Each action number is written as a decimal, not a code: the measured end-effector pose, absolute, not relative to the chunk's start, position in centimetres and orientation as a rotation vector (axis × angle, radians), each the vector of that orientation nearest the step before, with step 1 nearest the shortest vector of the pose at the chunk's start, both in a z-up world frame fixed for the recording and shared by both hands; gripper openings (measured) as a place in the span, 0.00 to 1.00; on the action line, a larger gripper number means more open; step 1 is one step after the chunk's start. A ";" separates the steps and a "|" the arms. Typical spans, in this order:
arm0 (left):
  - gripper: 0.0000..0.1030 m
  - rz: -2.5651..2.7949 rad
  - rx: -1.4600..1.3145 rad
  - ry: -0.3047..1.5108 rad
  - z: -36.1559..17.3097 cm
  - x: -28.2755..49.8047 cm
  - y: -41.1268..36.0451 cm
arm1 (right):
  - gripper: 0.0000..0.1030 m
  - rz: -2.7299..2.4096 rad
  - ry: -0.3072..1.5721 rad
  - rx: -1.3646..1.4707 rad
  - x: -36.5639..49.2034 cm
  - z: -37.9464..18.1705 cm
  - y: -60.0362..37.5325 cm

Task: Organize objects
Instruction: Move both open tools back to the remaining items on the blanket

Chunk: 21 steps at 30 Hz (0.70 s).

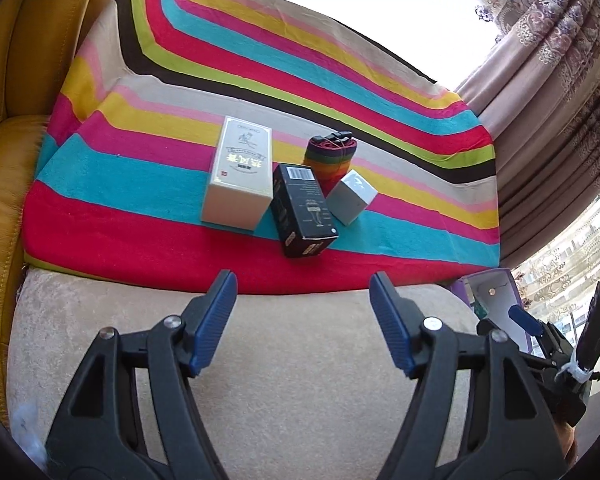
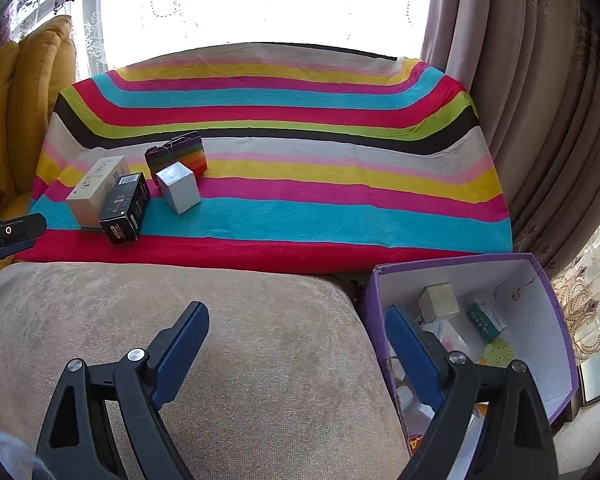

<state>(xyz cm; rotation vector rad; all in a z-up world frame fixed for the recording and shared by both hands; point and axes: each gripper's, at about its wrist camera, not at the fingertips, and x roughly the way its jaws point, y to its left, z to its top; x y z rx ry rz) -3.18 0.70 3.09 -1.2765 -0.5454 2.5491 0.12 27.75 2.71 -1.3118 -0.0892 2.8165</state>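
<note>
On the striped blanket (image 1: pixel 140 184) lie a tall white box (image 1: pixel 240 176), a black box (image 1: pixel 302 210), a small silver cube box (image 1: pixel 350 196) and a rolled rainbow strap (image 1: pixel 330 156). They also show in the right wrist view: white box (image 2: pixel 94 190), black box (image 2: pixel 126 208), cube (image 2: pixel 179 186), strap (image 2: pixel 178 156). My left gripper (image 1: pixel 303 286) is open and empty, short of the black box. My right gripper (image 2: pixel 298 316) is open and empty, its right finger over a purple bin (image 2: pixel 556 320) that holds several small boxes.
A beige cushion (image 2: pixel 240 360) lies under both grippers. A yellow sofa arm (image 1: pixel 12 120) stands at the left. Curtains (image 2: pixel 540 120) hang at the right. The right gripper shows in the left wrist view (image 1: pixel 548 332), and the purple bin behind it (image 1: pixel 496 292).
</note>
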 end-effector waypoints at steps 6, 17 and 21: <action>0.73 2.572 -1.355 -0.502 2.5 -4.4 -0.3 | 0.88 2.856 -0.129 -1.359 -1.1 2.5 25.7; 0.83 2.614 -1.538 -0.289 0.7 -9.8 0.2 | 0.88 2.921 -0.242 -1.473 -4.0 1.7 21.2; 0.83 2.565 -1.633 -0.227 -0.8 -12.1 0.7 | 0.88 2.941 -0.264 -1.511 -5.4 1.8 19.7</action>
